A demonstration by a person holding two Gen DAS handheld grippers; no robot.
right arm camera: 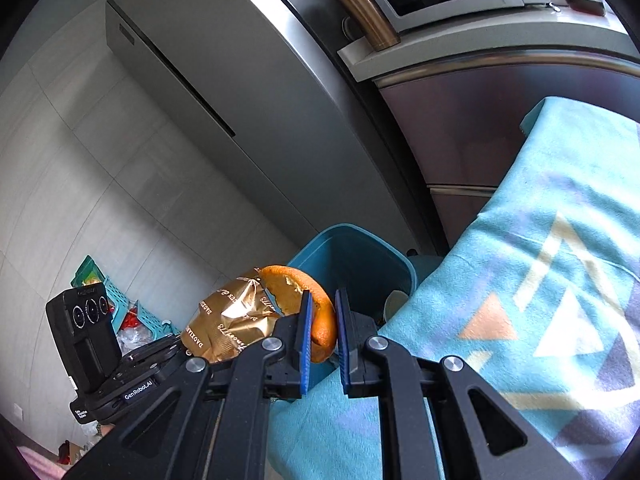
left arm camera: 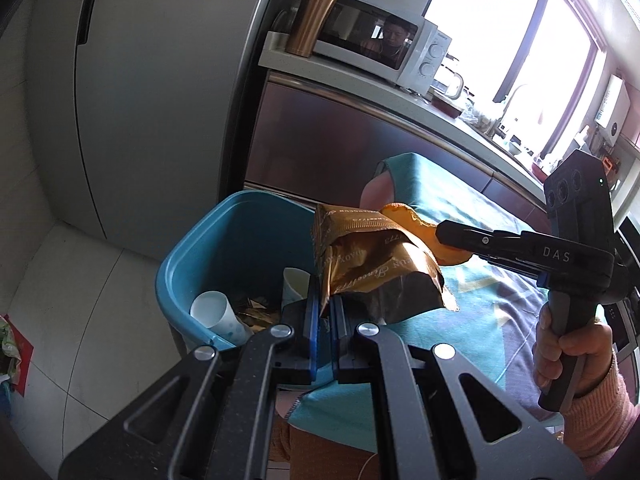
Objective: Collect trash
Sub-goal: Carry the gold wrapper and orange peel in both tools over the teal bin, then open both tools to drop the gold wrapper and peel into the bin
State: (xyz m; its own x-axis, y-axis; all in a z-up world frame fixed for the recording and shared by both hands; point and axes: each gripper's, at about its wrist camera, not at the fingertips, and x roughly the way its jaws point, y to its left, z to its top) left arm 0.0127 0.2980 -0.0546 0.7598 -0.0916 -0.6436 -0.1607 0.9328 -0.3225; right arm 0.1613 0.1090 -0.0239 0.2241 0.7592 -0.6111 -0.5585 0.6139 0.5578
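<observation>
Two jaws pinch trash: left gripper (left arm camera: 325, 312) gold wrapper (left arm camera: 372, 264), right gripper (right arm camera: 322, 336) orange peel (right arm camera: 322, 320).

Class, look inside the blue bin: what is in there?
Inside the blue bin: two white paper cups, one partly covered, and brownish scraps. The left gripper and its gold wrapper hide the rest.

A white microwave oven (left arm camera: 384, 40) sits upper centre, a copper steel tumbler (left arm camera: 312, 20) just left; tall grey fridge (left arm camera: 152, 92) fills the left.
</observation>
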